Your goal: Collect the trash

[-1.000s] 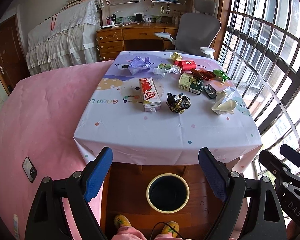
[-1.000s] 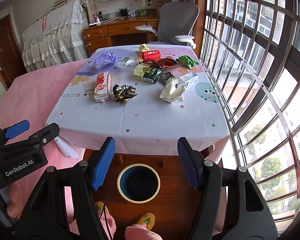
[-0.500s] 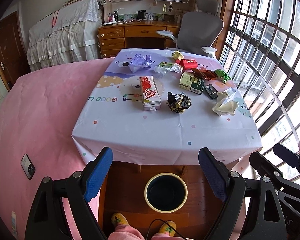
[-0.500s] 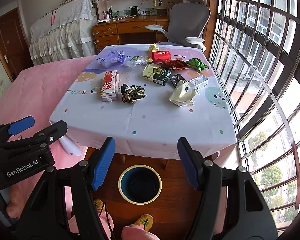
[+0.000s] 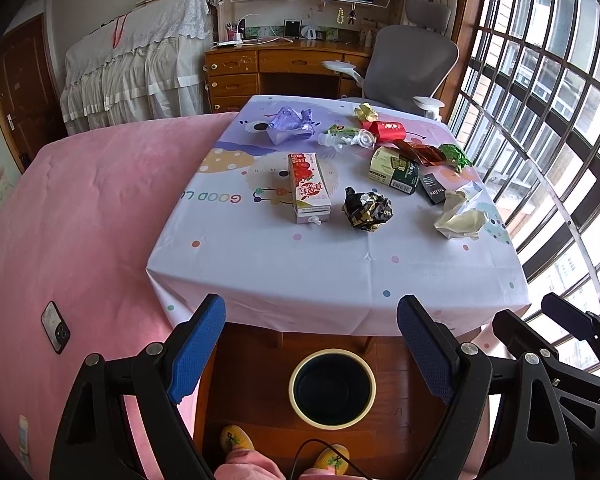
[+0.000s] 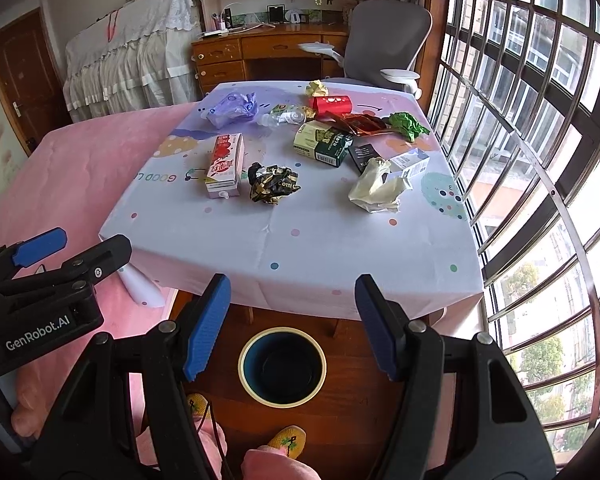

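Trash [image 5: 367, 209] lies scattered on the table [image 5: 340, 272], well above the bin [image 5: 332, 388] on the floor. Crumpled wrappers look light and soft, best pinched across the bulk. Left gripper [image 5: 312, 344] and right gripper [image 6: 292, 320] hover spread, empty.

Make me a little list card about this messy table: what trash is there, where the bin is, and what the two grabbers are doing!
Trash on table: red juice carton, black-gold crumpled wrapper, cream crumpled paper, green box, purple bag, red packet
Bin: round bin on the floor below the table's near edge, looks empty
Left gripper: open, holding nothing
Right gripper: open, holding nothing
Collected so far: nothing visible in the bin
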